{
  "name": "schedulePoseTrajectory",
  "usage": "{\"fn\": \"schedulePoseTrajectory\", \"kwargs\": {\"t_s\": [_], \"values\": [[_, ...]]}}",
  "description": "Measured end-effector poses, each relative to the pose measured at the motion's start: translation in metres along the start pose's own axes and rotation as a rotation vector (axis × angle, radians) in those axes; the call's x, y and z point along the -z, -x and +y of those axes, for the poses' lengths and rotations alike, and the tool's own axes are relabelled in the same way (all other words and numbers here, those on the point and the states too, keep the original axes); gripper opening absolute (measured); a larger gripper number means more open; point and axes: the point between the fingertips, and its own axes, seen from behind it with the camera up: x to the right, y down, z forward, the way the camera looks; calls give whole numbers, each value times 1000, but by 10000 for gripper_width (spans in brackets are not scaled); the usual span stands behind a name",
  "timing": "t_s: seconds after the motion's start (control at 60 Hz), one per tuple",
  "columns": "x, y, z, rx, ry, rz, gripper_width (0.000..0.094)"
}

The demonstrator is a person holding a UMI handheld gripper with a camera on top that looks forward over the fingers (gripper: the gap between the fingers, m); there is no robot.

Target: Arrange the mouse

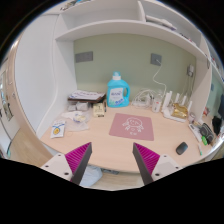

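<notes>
Gripper [112, 160] held above the near edge of a cluttered desk [100, 145], its jaws wide apart and holding nothing.

One pink mouse mat [133, 125] lies at the desk's middle, and one blue detergent bottle [118, 91] stands behind it against the back edge. A single small dark object [181, 148] near the desk's right edge could be the mouse, though it is too small to tell for sure. The clutter along the back edge and at the left corner is hard to make out or count; the desk's right end is cut off. Two pink pads [79, 157] show on the fingers.
</notes>
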Motion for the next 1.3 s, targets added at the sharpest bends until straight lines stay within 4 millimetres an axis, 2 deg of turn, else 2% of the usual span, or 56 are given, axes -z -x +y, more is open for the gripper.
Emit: {"fn": "schedulePoseTrajectory", "kwargs": {"t_s": [0.067, 0.117, 0.133, 0.15, 0.167, 0.233, 0.333, 0.467, 0.617, 0.75, 0.817, 0.917, 1.017, 1.083, 1.233, 1.3], "values": [[-2, -20, 13, -28, 23, 33, 848], [-4, -50, 33, -53, 26, 48, 848], [-4, -55, 36, -65, 36, 62, 848], [0, -49, 38, -74, 46, 76, 847], [-4, -71, 50, -82, 48, 80, 847], [-8, -115, 80, -104, 75, 119, 849], [-14, -183, 114, -130, 92, 189, 851], [-34, -268, 140, -138, 82, 263, 850], [-79, -333, 151, -165, 63, 278, 850], [-123, -368, 151, -215, 60, 259, 849], [-139, -380, 144, -240, 55, 256, 846], [-159, -390, 124, -268, 31, 235, 846], [-179, -391, 111, -280, 37, 221, 831], [-189, -394, 108, -267, 54, 238, 755], [-202, -400, 102, -183, 79, 311, 495], [-205, -398, 101, -170, 89, 324, 467]]}}
